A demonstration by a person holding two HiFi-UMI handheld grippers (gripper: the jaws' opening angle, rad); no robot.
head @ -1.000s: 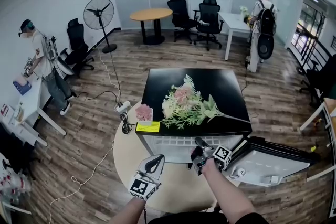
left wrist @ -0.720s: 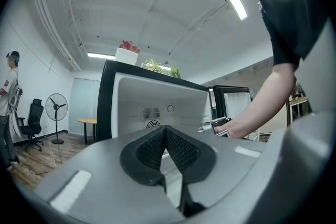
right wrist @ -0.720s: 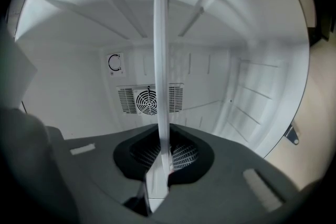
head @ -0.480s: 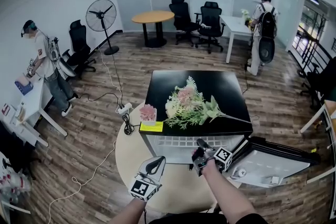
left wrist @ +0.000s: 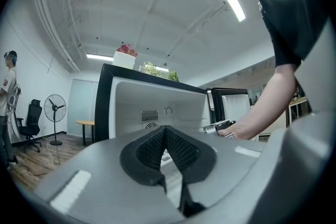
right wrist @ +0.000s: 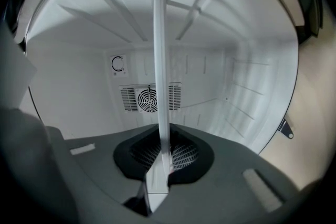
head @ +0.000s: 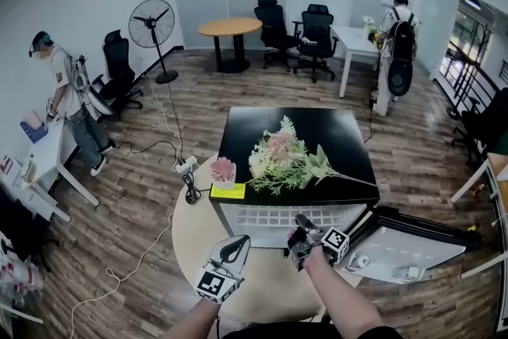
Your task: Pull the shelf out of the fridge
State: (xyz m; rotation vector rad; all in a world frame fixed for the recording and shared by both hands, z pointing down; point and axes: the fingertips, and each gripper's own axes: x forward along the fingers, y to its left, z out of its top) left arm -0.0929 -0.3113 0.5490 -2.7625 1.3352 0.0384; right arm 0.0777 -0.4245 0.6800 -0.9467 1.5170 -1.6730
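A small black fridge [head: 298, 131] stands open on a round table, its white inside with a fan grille [right wrist: 149, 98] showing in the right gripper view. The white shelf [head: 286, 216] sticks out a little at the fridge's front. My right gripper [head: 304, 233] is shut on the shelf's front edge, which runs as a thin white strip [right wrist: 161, 76] between its pads [right wrist: 181, 153]. My left gripper [head: 225, 266] hangs lower left of the fridge, away from it, shut with nothing held. In the left gripper view its jaws [left wrist: 167, 150] face the fridge [left wrist: 152, 107] from below.
The fridge door [head: 413, 246] swings open to the right. A bunch of flowers [head: 282, 159], a pink pot [head: 221, 169] and a yellow note [head: 226, 190] lie on top. The round table [head: 190, 238] bears the fridge. Cables [head: 186, 186] trail left. A person [head: 63, 99] stands at left, another [head: 397, 28] at back.
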